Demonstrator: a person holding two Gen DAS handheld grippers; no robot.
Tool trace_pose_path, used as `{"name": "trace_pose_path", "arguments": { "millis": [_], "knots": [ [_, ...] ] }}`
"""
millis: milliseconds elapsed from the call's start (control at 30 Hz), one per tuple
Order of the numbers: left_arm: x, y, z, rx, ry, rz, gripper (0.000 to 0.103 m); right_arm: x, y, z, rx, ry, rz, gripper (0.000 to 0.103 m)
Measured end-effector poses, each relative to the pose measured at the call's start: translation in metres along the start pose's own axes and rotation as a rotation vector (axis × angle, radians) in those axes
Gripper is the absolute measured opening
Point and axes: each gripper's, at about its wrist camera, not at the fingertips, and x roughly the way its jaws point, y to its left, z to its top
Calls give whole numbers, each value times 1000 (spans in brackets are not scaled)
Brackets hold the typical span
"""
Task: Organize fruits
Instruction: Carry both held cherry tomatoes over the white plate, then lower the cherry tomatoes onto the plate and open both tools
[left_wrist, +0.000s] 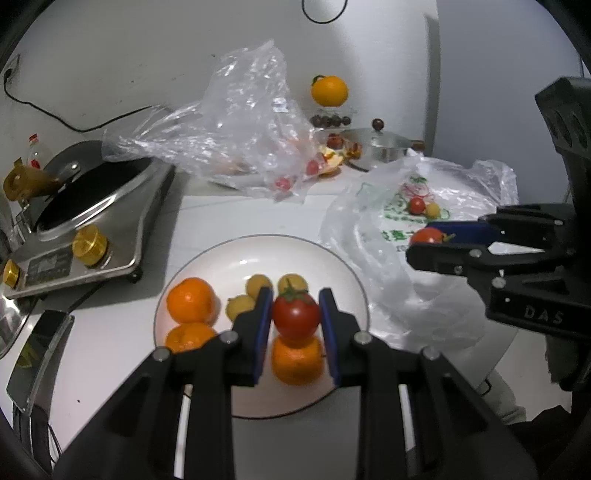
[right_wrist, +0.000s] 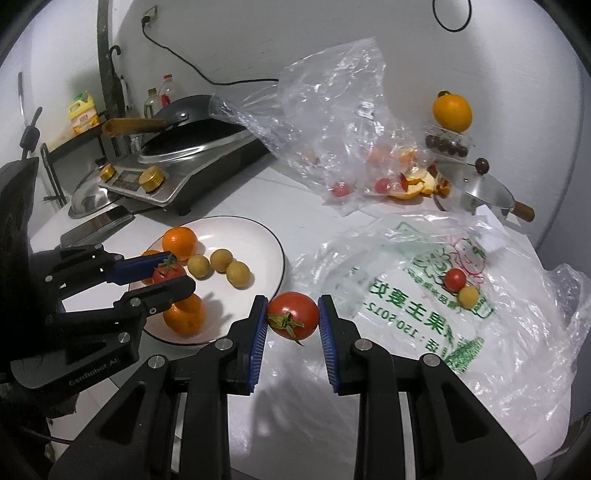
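Note:
My left gripper (left_wrist: 295, 314) is shut on a red tomato (left_wrist: 295, 314) and hangs over the white plate (left_wrist: 258, 254). On that plate lie three oranges (left_wrist: 191, 300) and three small yellow fruits (left_wrist: 258, 284). In the right wrist view the left gripper (right_wrist: 170, 271) shows over the plate (right_wrist: 255, 236) with its tomato (right_wrist: 168, 271). My right gripper (right_wrist: 293, 315) is shut on a second red tomato (right_wrist: 293, 315), just right of the plate's rim. It also shows in the left wrist view as the right gripper (left_wrist: 428, 236). A cherry tomato (right_wrist: 454, 278) and a yellow fruit (right_wrist: 468, 296) rest on the printed bag (right_wrist: 424, 295).
An induction cooker (right_wrist: 177, 173) with a wok stands behind the plate. A crumpled clear bag (right_wrist: 332, 110) with peels and small tomatoes lies at the back. A steel lidded pot (right_wrist: 476, 192) and an orange (right_wrist: 452, 112) on a small box stand at the back right.

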Motion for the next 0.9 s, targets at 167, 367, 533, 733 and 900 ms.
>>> {"name": "trace_pose_path", "arguments": {
  "millis": [167,367,533,733,900],
  "knots": [
    [7,13,2,-6,-2,15,26,10,5,6,-15,2,12,29],
    [17,25,10,1,2,23,26,24,10,17,-22,-2,32,29],
    [28,36,20,6,5,29,26,34,13,26,-19,-7,50,29],
    [46,45,28,7,20,28,26,48,11,35,-8,-4,57,29],
    [62,54,33,-1,37,27,26,60,8,40,-1,6,58,29]
  ]
}}
